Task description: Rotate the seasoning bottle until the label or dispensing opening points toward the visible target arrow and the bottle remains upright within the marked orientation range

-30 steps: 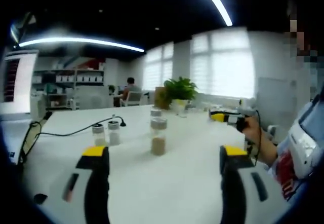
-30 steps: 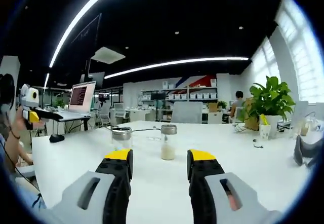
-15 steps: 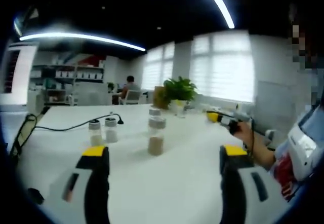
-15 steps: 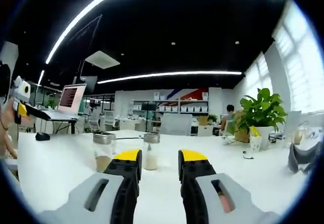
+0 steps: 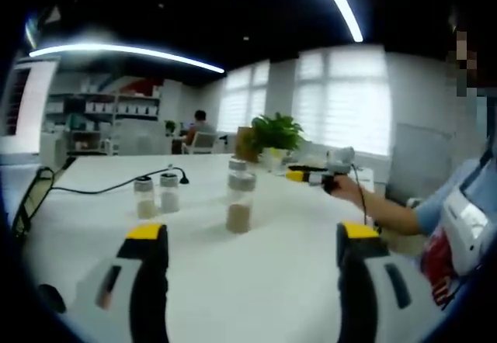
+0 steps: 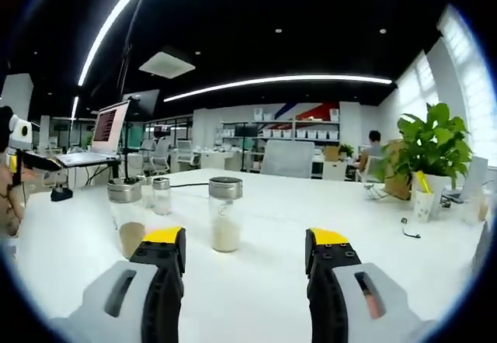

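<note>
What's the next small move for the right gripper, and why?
Probably ease the right gripper straight forward toward the seasoning bottle. Its jaws stand wide apart with nothing between them, and the bottle stands upright on the white table just ahead, roughly between the jaw tips. No arrow mark can be made out, so closing comes later.

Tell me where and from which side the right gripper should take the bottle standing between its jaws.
Grip the bottle across its clear round body, below the metal cap. Come in level and straight ahead with the right gripper, whose open jaws already frame it. It stands upright on the table, so a side grip probably suits turning it without tipping.
</note>
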A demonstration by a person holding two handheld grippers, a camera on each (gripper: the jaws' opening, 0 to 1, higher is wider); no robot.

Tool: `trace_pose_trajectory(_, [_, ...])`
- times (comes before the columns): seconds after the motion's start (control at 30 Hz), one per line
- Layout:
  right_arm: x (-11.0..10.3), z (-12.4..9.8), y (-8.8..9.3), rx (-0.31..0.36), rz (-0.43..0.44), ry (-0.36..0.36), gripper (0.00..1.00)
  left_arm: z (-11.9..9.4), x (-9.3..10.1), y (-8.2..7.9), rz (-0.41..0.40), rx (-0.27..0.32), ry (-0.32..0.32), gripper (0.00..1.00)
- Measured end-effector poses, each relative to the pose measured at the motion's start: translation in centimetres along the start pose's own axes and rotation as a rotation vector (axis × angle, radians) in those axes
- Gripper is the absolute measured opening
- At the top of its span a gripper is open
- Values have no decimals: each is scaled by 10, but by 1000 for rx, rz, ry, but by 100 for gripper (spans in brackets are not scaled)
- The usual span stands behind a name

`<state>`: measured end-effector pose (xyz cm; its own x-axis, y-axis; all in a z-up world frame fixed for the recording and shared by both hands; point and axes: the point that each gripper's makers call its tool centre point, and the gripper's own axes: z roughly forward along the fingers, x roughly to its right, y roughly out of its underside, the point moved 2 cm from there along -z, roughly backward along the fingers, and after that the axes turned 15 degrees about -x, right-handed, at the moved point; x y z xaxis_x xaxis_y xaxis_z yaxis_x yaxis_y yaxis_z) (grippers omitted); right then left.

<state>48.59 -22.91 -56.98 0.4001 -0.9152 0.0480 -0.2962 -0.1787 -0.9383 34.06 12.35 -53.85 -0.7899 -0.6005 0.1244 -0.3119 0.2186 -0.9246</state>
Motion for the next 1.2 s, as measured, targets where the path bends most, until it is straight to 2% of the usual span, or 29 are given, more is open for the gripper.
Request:
trace_pose_trajectory(0.07, [-6, 13, -3, 12, -21, -53, 64, 0, -1, 0, 0, 0, 0, 95])
trace_pose_trajectory(0.1, [-10, 22, -8, 42, -56, -90, 64, 0, -1, 0, -1, 0, 1, 95])
trace_pose_trajectory(0.17, [-14, 34, -11, 50, -89, -120, 65, 1, -2, 0, -1, -1, 2, 95])
trace_pose_trajectory(0.23, [-13, 48, -15, 68, -34, -145, 66, 1, -3, 0, -3, -7, 3, 95])
trace_pose_trajectory(0.27, [-7, 54, -19, 92, -2, -130, 65, 2, -3, 1, -6, -9, 3, 95])
trace_pose_trajectory(0.3, [3, 63, -23, 120, -11, -102, 64, 1, -3, 1, -7, -8, 4, 94])
trace_pose_trajectory(0.4, [13, 83, -24, 109, 64, -135, 65, 0, -3, -1, -8, 2, 9, 94])
trace_pose_trajectory(0.57, [10, 105, -26, 93, 8, -153, 66, -1, -4, 0, -10, 0, 1, 94])
trace_pose_trajectory(0.7, [-1, 121, -24, 69, -4, -190, 69, 0, -5, 0, -13, -2, 0, 94])
trace_pose_trajectory(0.83, [-8, 134, -30, 63, -18, -195, 69, 0, -6, -1, -10, -4, -5, 94])
trace_pose_trajectory(0.93, [-11, 144, -27, 29, -38, -185, 68, 1, -6, -1, -11, -4, -2, 94])
trace_pose_trajectory(1.0, [-12, 148, -27, 26, -37, -185, 66, 1, -6, -1, -11, -4, 0, 94])
trace_pose_trajectory(1.07, [-14, 149, -28, 32, -29, -195, 58, 1, -6, 0, -11, -7, -1, 94])
trace_pose_trajectory(1.1, [-15, 151, -29, 29, -25, -195, 58, 1, -6, 0, -12, -8, -2, 94])
trace_pose_trajectory(1.2, [-17, 154, -23, -10, -93, -190, 54, 1, -7, -1, -11, -3, -4, 94])
